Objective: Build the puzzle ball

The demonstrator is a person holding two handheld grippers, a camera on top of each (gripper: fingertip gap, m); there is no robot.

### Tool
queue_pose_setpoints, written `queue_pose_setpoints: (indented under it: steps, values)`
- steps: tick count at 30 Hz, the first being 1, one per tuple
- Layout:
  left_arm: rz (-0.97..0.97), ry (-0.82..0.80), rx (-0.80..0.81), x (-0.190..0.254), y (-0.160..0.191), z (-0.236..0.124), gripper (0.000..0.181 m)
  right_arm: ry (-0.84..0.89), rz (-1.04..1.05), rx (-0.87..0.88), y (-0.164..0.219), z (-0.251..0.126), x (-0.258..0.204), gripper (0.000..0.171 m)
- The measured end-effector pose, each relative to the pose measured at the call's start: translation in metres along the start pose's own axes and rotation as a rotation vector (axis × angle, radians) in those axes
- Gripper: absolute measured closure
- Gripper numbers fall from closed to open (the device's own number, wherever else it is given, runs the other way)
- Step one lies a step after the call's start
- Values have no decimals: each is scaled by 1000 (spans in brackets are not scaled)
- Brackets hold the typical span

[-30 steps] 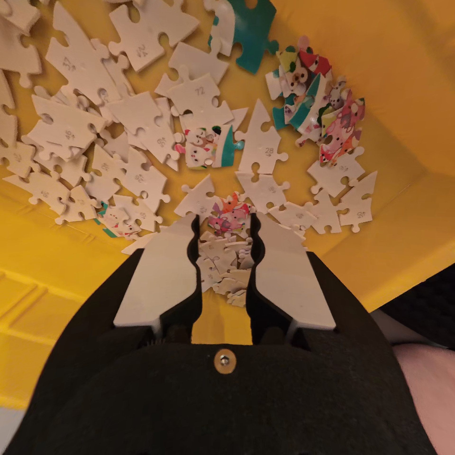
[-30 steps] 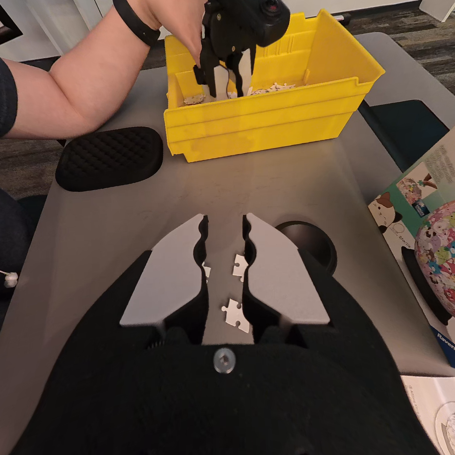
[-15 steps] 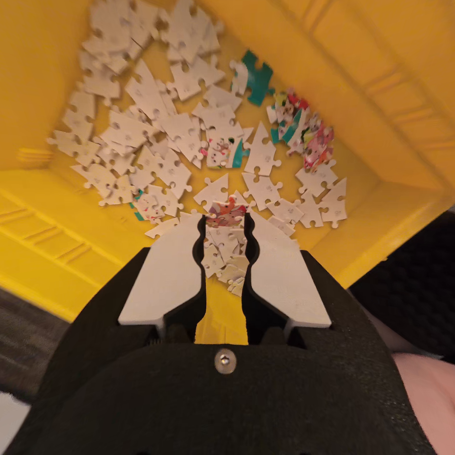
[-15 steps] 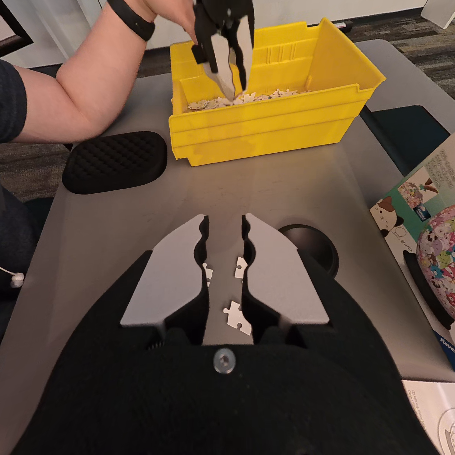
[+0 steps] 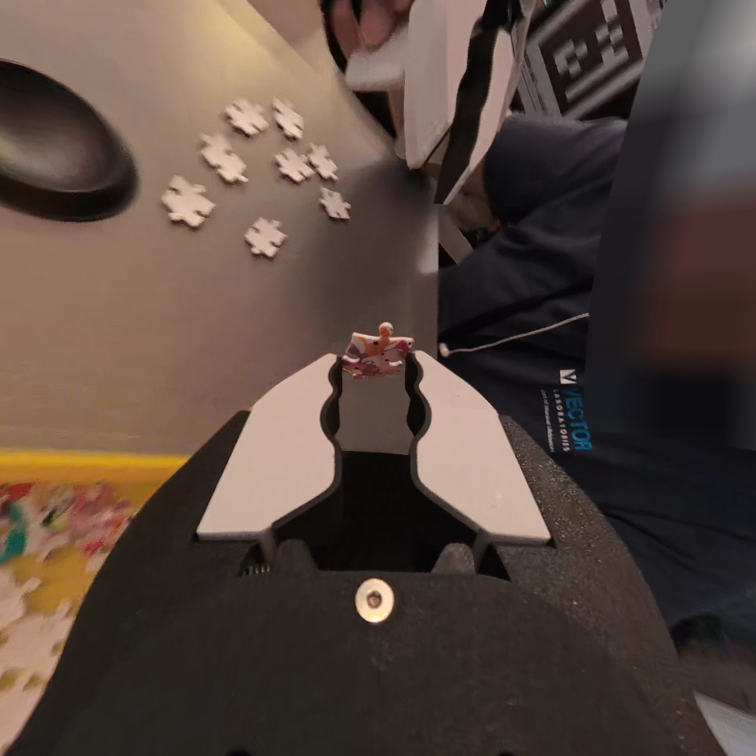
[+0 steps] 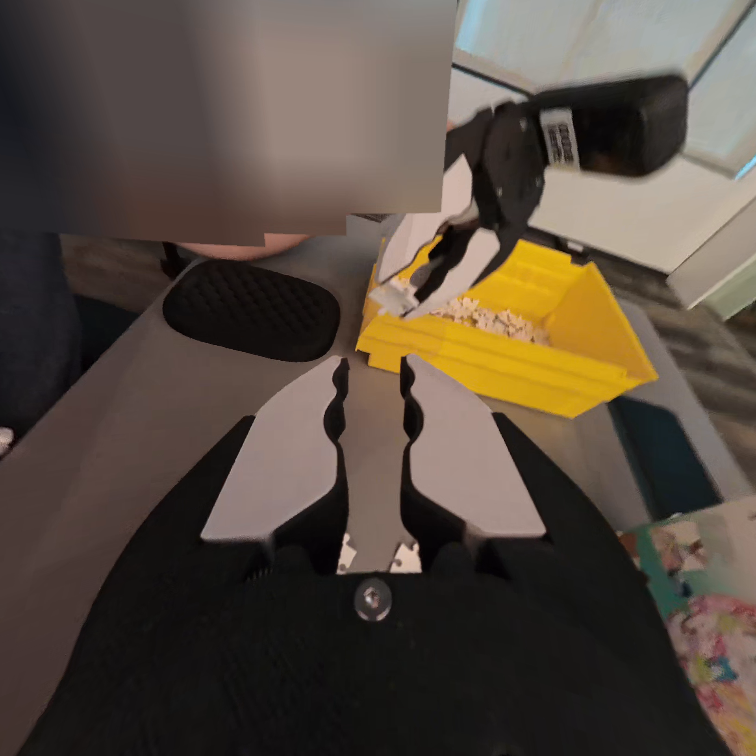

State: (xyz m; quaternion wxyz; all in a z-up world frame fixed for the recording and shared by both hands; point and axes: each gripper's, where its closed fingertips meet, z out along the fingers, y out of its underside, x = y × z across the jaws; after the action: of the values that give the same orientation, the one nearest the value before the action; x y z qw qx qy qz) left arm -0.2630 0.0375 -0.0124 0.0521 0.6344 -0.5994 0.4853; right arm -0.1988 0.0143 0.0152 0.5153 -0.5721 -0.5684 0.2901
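My left gripper (image 5: 374, 360) is shut on a pink and orange puzzle piece (image 5: 378, 352), held upright at its fingertips above the grey table (image 5: 163, 327). In the right wrist view the left gripper (image 6: 394, 304) hangs over the near left corner of the yellow bin (image 6: 511, 368), and the piece (image 6: 388, 295) shows its white back. My right gripper (image 6: 374, 364) is open and empty above the table. It also shows blurred at the top of the left wrist view (image 5: 429, 176). Several white face-down pieces (image 5: 262, 163) lie on the table.
A black round dish (image 5: 53, 155) sits beside the loose pieces. A black textured pad (image 6: 253, 311) lies left of the bin, which holds many pieces (image 6: 487, 323). The colourful puzzle box (image 6: 716, 613) is at the right. A person in a dark jacket (image 5: 552, 327) is at the table's edge. The left gripper's tips are roughly 9 centimeters from the right gripper's. Left tips and right tips are each some 20 centimeters from the black round dish (image 5: 53, 155).
My left gripper closed on the pink piece in the bin, lifted it out and swung toward the table. My right gripper tilted up, so the loose pieces now lie under its base.
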Motion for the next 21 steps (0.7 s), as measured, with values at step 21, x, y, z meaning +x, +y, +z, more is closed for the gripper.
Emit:
queue_pose_setpoints:
  steps: [21]
  values:
    - [9,151,-24,22,-12,27,159,-201,315,-36,19,40,-18,168]
